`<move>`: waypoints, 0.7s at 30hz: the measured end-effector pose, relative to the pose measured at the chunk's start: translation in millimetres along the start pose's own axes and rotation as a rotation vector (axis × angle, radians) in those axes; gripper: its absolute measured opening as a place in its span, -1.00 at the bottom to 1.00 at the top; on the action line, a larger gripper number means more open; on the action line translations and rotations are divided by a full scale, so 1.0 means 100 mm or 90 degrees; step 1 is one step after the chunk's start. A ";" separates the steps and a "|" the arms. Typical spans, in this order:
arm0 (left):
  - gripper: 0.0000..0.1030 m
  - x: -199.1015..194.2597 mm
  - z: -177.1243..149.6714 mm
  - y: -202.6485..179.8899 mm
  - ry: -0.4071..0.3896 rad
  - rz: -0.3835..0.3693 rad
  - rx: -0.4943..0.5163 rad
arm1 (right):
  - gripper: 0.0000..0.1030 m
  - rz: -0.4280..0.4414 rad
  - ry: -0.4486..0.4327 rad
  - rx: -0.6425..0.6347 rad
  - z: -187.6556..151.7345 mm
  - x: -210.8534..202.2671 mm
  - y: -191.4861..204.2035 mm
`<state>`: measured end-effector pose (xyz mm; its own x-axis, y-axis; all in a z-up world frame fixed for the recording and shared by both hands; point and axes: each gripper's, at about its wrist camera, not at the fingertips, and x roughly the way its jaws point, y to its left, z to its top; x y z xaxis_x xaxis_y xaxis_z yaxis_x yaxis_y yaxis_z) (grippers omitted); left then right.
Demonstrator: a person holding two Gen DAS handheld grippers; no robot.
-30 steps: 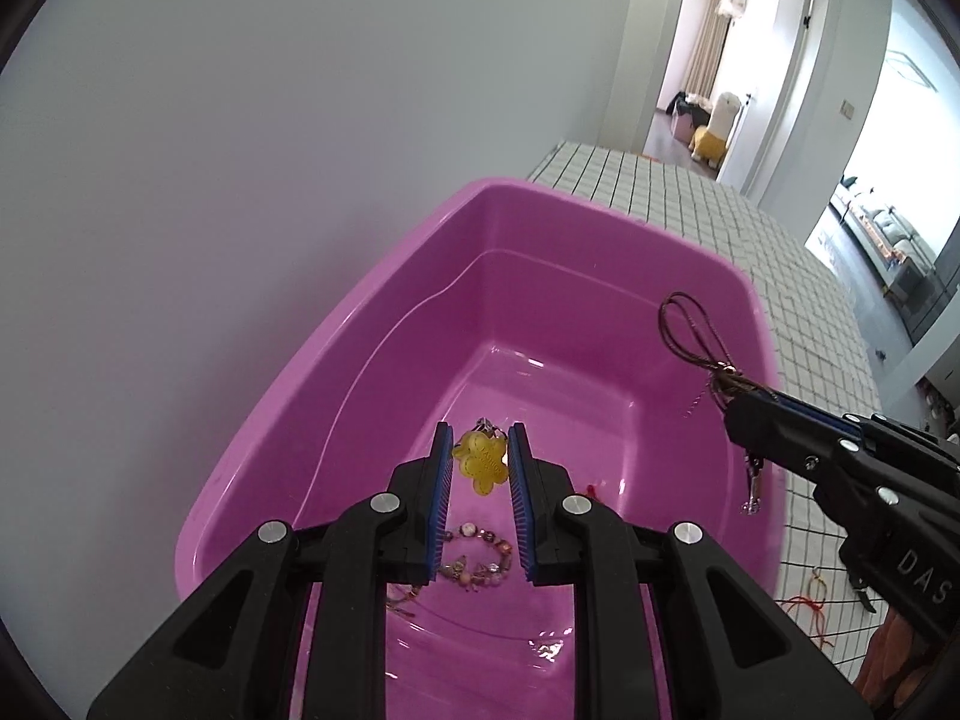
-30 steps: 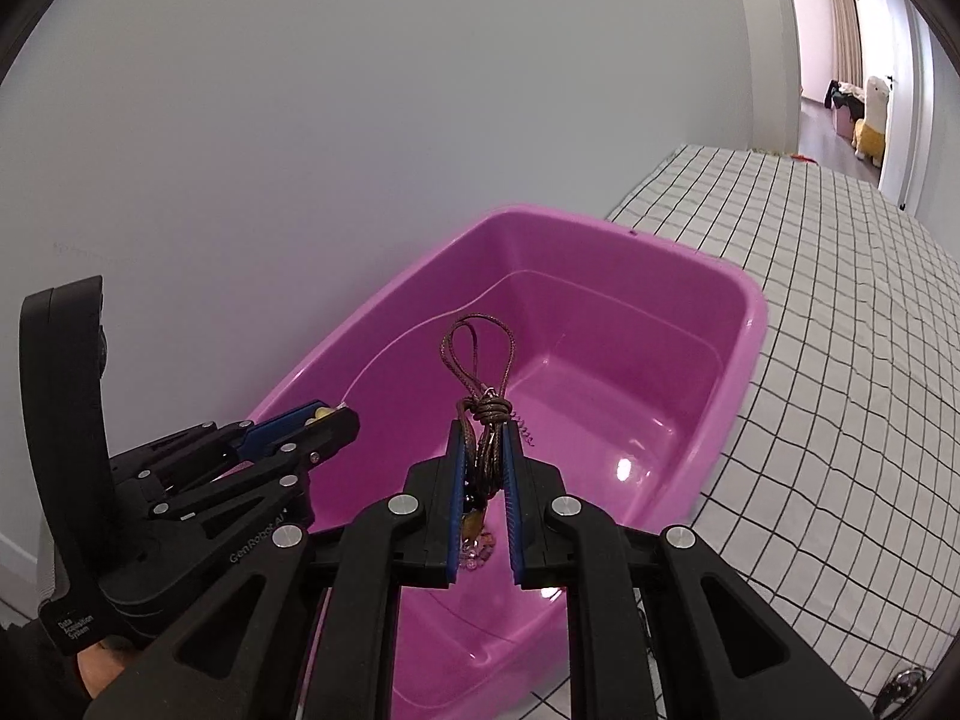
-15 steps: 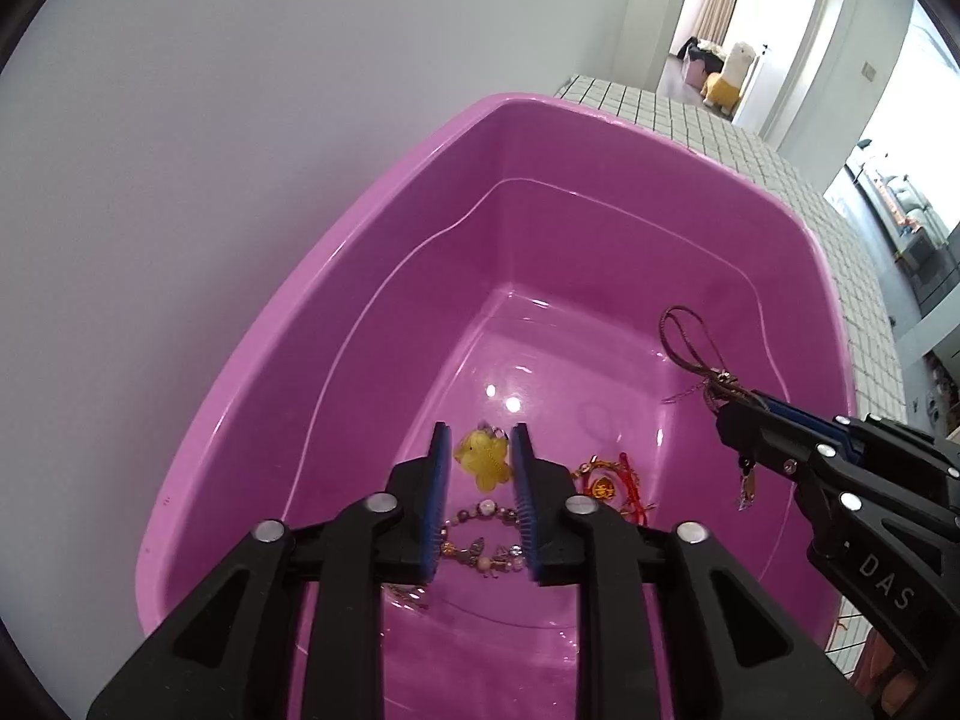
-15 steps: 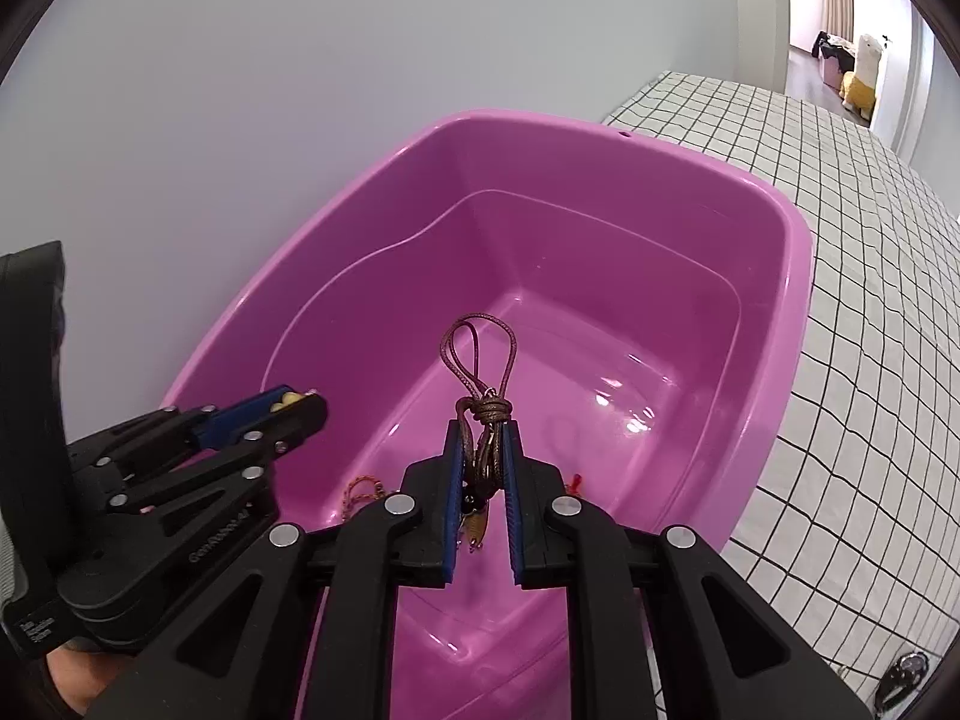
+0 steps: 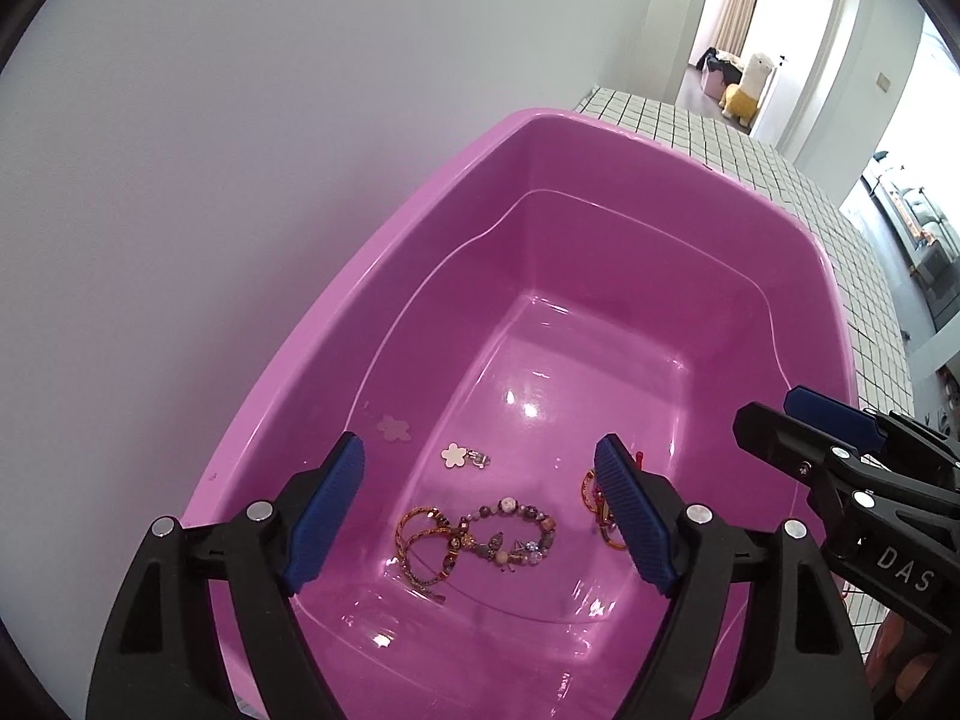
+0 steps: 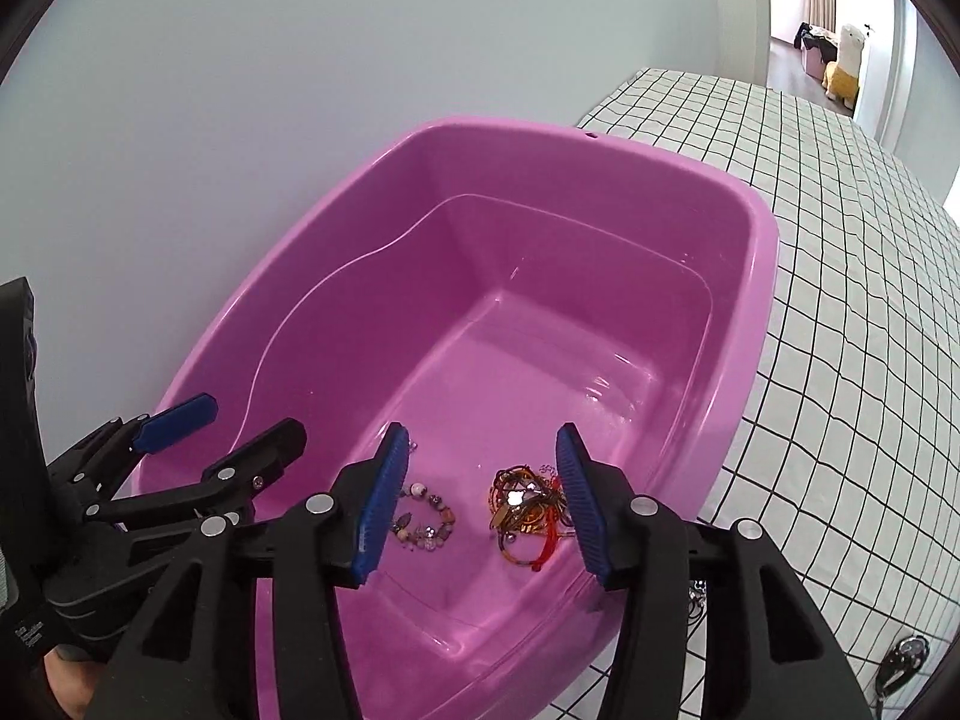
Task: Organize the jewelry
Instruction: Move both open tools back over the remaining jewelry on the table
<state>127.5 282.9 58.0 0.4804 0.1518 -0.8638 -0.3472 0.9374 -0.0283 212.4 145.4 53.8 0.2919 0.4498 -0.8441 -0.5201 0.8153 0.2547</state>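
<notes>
Several jewelry pieces lie on the floor of the glossy pink plastic tub (image 5: 372,324): a pale flower charm (image 5: 454,455) at 11 o'clock of the beaded bracelet (image 5: 510,531), tangled gold-and-red cords (image 6: 528,507) at 3 o'clock. Both the left hand-held gripper (image 5: 480,510) and right hand-held gripper (image 6: 480,498) hang above them with jaws spread wide and nothing held, so the drop looks done. Next, I judge, each must leave the tub and fetch remaining pieces from the checked counter (image 6: 840,300).

In the tub (image 5: 798,240), the flower charm (image 5: 454,455) lies behind the beaded bracelet (image 5: 516,531), tangled cords (image 6: 528,504) to its right.

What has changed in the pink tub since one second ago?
Both grippers opened: the left gripper released the flower charm, and the right gripper dropped the brown cord onto the tangled pile. The beaded bracelet and pink tub stayed in place.
</notes>
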 end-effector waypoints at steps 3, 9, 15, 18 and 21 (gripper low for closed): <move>0.51 -0.01 0.00 0.01 0.000 0.000 -0.001 | -0.04 0.002 -0.001 0.002 -0.04 -0.04 0.01; 0.57 -0.09 -0.03 0.02 -0.008 0.001 -0.005 | 0.05 0.011 -0.010 -0.001 -0.07 -0.13 0.02; 0.65 -0.20 -0.07 0.01 -0.022 0.000 -0.009 | 0.14 0.022 -0.014 0.004 -0.16 -0.24 0.02; 0.68 -0.28 -0.14 0.00 -0.030 -0.006 -0.017 | 0.14 0.029 -0.016 0.008 -0.24 -0.32 0.01; 0.71 -0.36 -0.22 -0.05 -0.034 -0.005 -0.014 | 0.14 0.046 -0.026 0.012 -0.38 -0.46 -0.02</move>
<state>93.9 265.5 78.3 0.5257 0.1619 -0.8351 -0.3602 0.9317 -0.0461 169.6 109.5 73.8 0.2867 0.5224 -0.8031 -0.5262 0.7864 0.3237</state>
